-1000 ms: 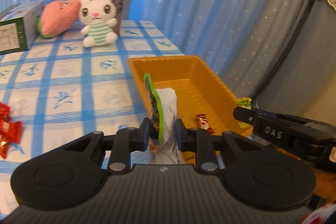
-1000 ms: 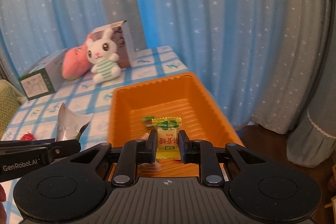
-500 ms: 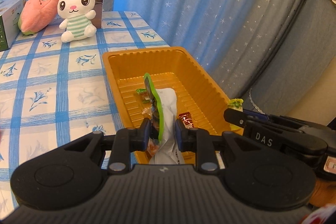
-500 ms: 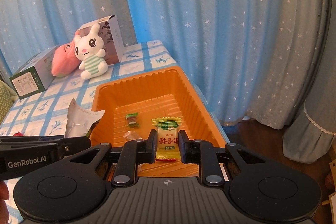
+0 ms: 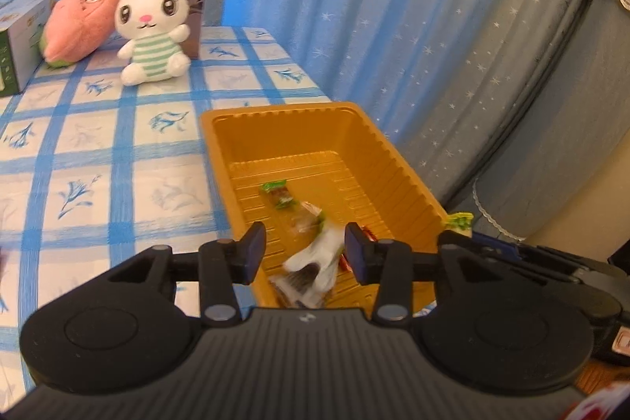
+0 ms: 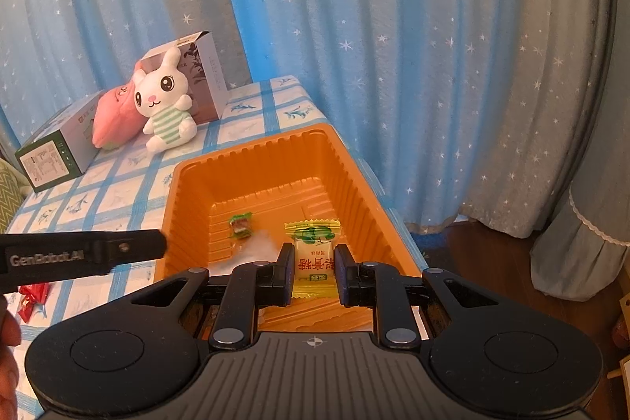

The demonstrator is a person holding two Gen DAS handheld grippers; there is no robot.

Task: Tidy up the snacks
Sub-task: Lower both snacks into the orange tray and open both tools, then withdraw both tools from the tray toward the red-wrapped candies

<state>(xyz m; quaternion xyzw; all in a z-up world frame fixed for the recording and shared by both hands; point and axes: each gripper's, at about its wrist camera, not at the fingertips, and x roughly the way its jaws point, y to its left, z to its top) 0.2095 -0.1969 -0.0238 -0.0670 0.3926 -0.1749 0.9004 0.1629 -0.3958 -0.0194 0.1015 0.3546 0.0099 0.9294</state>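
Note:
An orange tray sits at the table's right edge. My left gripper hangs over its near end with jaws opening. The white and green snack packet is blurred, free of the pads and dropping into the tray. A green-wrapped candy and other small sweets lie on the tray floor. My right gripper is shut on a yellow candy packet with red characters, held upright over the tray. The left gripper's finger shows at the left of the right wrist view.
A white bunny plush, a pink plush and boxes stand at the table's far end. Red candies lie on the blue checked cloth. Starred curtains hang behind and to the right.
The left jaws have spread and let go of the white and green packet, which now falls into the tray. The right gripper still grips the yellow packet and has edged over the tray.

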